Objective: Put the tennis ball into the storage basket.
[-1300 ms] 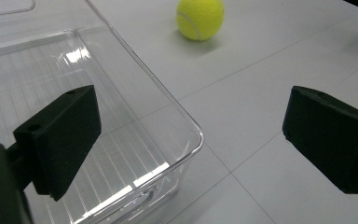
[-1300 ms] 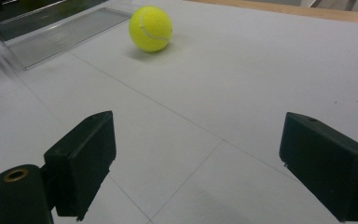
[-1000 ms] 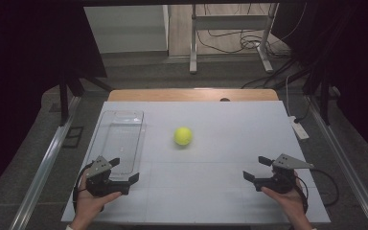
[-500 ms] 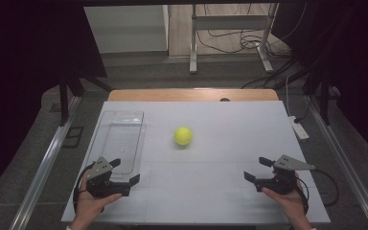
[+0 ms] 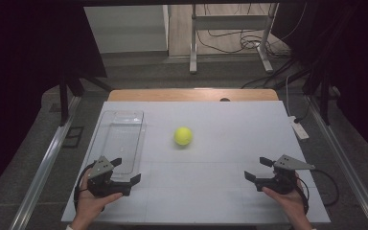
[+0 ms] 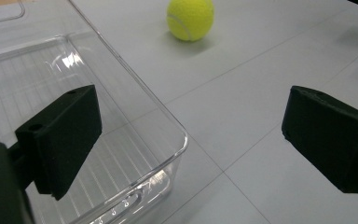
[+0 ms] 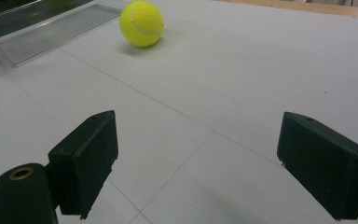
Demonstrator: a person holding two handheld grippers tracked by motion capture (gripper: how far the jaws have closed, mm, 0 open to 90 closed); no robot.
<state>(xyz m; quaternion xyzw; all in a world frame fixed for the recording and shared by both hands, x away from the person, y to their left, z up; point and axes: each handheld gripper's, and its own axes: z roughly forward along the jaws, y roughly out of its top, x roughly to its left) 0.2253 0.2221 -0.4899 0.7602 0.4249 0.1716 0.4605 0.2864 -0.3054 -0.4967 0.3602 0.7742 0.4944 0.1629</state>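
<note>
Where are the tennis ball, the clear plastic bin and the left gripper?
tennis ball (image 5: 183,136), high view, centre of the ball.
clear plastic bin (image 5: 120,115), high view, far rim.
left gripper (image 5: 125,170), high view, midway between fingertips.

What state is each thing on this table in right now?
Tennis ball: loose on the table, untouched, outside the tray.
Clear plastic tray: upright, empty.
Left gripper: open, holding nothing, at the tray's near corner.
Right gripper: open, holding nothing, over bare table.
</note>
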